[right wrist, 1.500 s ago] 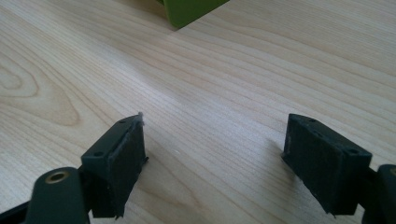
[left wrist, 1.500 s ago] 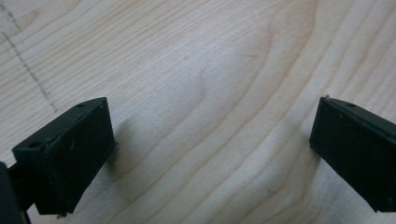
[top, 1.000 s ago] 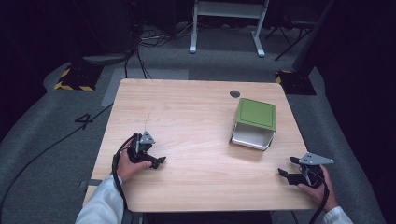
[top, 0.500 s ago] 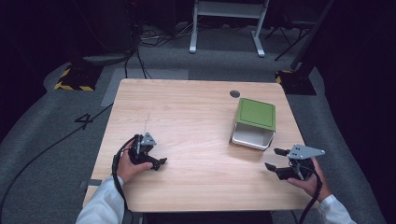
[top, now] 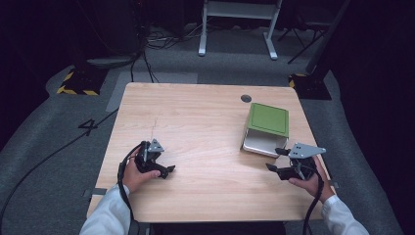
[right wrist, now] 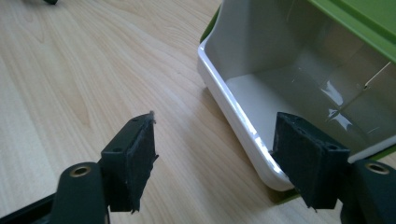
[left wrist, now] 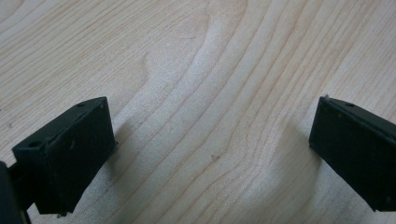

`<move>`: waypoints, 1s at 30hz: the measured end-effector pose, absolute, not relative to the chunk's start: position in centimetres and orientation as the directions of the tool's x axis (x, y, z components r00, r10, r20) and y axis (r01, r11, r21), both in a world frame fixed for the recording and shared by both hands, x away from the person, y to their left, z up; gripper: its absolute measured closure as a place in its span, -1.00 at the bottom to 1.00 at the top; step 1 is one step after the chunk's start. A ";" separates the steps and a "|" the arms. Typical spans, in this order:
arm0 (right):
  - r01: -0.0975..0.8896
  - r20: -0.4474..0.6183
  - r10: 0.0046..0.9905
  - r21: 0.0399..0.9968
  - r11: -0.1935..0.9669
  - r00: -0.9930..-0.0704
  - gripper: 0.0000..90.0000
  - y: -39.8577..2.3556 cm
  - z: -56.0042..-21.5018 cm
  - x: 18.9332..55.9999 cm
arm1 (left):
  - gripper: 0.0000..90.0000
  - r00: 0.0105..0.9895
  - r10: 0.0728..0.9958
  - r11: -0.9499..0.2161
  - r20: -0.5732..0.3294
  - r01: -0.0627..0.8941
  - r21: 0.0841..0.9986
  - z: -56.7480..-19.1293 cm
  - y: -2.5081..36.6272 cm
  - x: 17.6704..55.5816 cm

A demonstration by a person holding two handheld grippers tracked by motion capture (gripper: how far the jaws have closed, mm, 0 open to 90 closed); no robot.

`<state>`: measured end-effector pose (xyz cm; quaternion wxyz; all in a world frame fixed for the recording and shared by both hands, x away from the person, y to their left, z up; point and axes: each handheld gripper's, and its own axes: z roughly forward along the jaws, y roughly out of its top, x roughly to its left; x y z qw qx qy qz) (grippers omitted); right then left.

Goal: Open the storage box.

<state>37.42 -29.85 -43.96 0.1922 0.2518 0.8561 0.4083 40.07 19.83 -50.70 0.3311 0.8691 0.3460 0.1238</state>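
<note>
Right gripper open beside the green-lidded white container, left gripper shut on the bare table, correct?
Not quite: the left gripper is open too, its jaws spread wide over bare table in the left gripper view. The right gripper is open beside the container.

One table [top: 205, 127], one green-lidded white box [top: 266, 128], two hand-held grippers.

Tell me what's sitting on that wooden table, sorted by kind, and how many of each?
Hand-held claws: 2, the left claw and the right claw, both open.
White boxes with a green lid: 1, the lid sitting askew so the inside shows.
Small dark round spots near the table's far edge: 1.
Total: 4.
</note>
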 end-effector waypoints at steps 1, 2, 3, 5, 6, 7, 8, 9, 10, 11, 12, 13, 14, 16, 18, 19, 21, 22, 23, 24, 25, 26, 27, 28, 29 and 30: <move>0.277 -0.119 0.591 0.798 0.535 -0.798 -0.34 -29.8 -44.1 37.7 | -1.00 0.730 0.683 -0.541 -0.014 0.519 0.661 -50.7 19.8 40.1; 0.277 -0.119 0.591 0.798 0.535 -0.798 -0.34 -29.8 -44.1 37.7 | -1.00 0.730 0.683 -0.541 -0.014 0.519 0.661 -50.7 19.8 40.1; 0.281 -0.117 0.593 0.797 0.535 -0.797 -0.34 -29.7 -44.3 37.9 | -1.00 0.731 0.683 -0.542 -0.014 0.519 0.662 -50.7 19.8 40.1; 0.285 -0.112 0.595 0.797 0.532 -0.796 -0.34 -29.4 -44.7 38.5 | -1.00 0.732 0.681 -0.544 -0.013 0.517 0.661 -50.7 19.8 40.1; 0.285 -0.112 0.595 0.797 0.532 -0.796 -0.34 -29.4 -44.7 38.5 | -1.00 0.733 0.680 -0.544 -0.013 0.517 0.661 -50.7 19.9 40.1; 0.294 -0.105 0.597 0.794 0.531 -0.795 -0.36 -29.2 -44.9 38.9 | -1.00 0.733 0.680 -0.544 -0.013 0.517 0.661 -50.7 19.9 40.1; 0.294 -0.105 0.597 0.794 0.531 -0.795 -0.36 -29.2 -44.9 38.9 | -1.00 0.733 0.680 -0.544 -0.013 0.516 0.661 -50.7 19.9 40.1; 0.310 -0.092 0.600 0.787 0.532 -0.795 -0.36 -29.1 -45.2 39.3 | -1.00 0.733 0.680 -0.544 -0.013 0.516 0.661 -50.7 19.9 40.1; 0.310 -0.092 0.600 0.787 0.532 -0.795 -0.36 -29.1 -45.2 39.3 | -1.00 0.734 0.679 -0.545 -0.013 0.516 0.661 -50.7 19.9 40.1; 0.312 -0.090 0.599 0.786 0.533 -0.795 -0.36 -29.0 -45.3 39.4 | -1.00 0.734 0.679 -0.545 -0.013 0.516 0.661 -50.7 19.9 40.1; 0.317 -0.088 0.602 0.785 0.532 -0.794 -0.36 -29.0 -45.4 39.5 | -1.00 0.734 0.679 -0.545 -0.013 0.516 0.661 -50.7 19.9 40.1; 0.320 -0.085 0.604 0.784 0.531 -0.792 -0.35 -28.9 -45.5 39.7 | -1.00 0.734 0.679 -0.545 -0.013 0.515 0.661 -50.7 19.9 40.1; 0.324 -0.082 0.605 0.784 0.529 -0.792 -0.34 -28.9 -45.6 39.8 | -1.00 0.735 0.678 -0.545 -0.013 0.515 0.661 -50.7 19.9 40.1; 0.334 -0.063 0.602 0.784 0.524 -0.796 -0.30 -29.0 -45.8 40.0 | -1.00 0.734 0.679 -0.544 -0.013 0.515 0.662 -50.7 19.9 40.1; 0.337 -0.064 0.598 0.776 0.533 -0.799 -0.27 -29.0 -46.0 40.0 | -1.00 0.733 0.680 -0.543 -0.013 0.515 0.663 -50.7 19.9 40.1; 0.343 -0.071 0.608 0.771 0.536 -0.791 -0.23 -29.0 -46.3 40.1 | -1.00 0.734 0.679 -0.544 -0.013 0.515 0.662 -50.7 19.9 40.1; 0.344 -0.066 0.610 0.775 0.530 -0.790 -0.20 -29.1 -46.4 40.1 | -1.00 0.734 0.679 -0.544 -0.013 0.515 0.662 -50.7 19.9 40.1; 0.348 -0.058 0.610 0.777 0.525 -0.791 -0.14 -29.2 -46.4 40.1 | -1.00 0.734 0.679 -0.544 -0.013 0.515 0.662 -50.7 19.9 40.1; 0.346 -0.058 0.608 0.779 0.524 -0.792 -0.11 -29.2 -46.5 40.1 | -1.00 0.734 0.679 -0.544 -0.012 0.515 0.662 -50.7 19.9 40.1; 0.346 -0.058 0.608 0.779 0.524 -0.792 -0.11 -29.2 -46.5 40.1 | -1.00 0.734 0.679 -0.544 -0.012 0.515 0.662 -50.7 19.9 40.1; 0.341 -0.061 0.607 0.780 0.524 -0.792 -0.07 -29.3 -46.5 40.0 | -1.00 0.734 0.679 -0.544 -0.013 0.515 0.662 -50.7 19.9 40.1; 0.341 -0.061 0.607 0.780 0.524 -0.792 -0.07 -29.3 -46.5 40.0 | -1.00 0.734 0.679 -0.544 -0.013 0.515 0.662 -50.7 19.9 40.1; 0.339 -0.063 0.605 0.780 0.526 -0.794 -0.05 -29.3 -46.5 39.9 | -1.00 0.735 0.678 -0.544 -0.013 0.515 0.662 -50.7 19.9 40.1; 0.339 -0.062 0.605 0.781 0.525 -0.794 -0.01 -29.3 -46.5 39.9 | -1.00 0.735 0.678 -0.545 -0.013 0.515 0.662 -50.7 19.9 40.1; 0.338 -0.063 0.605 0.781 0.525 -0.794 0.01 -29.3 -46.5 39.8 | -1.00 0.736 0.677 -0.546 -0.013 0.514 0.662 -50.7 19.9 40.1; 0.335 -0.063 0.602 0.782 0.525 -0.796 0.07 -29.5 -46.4 39.7 | -1.00 0.736 0.677 -0.546 -0.013 0.514 0.662 -50.7 19.9 40.1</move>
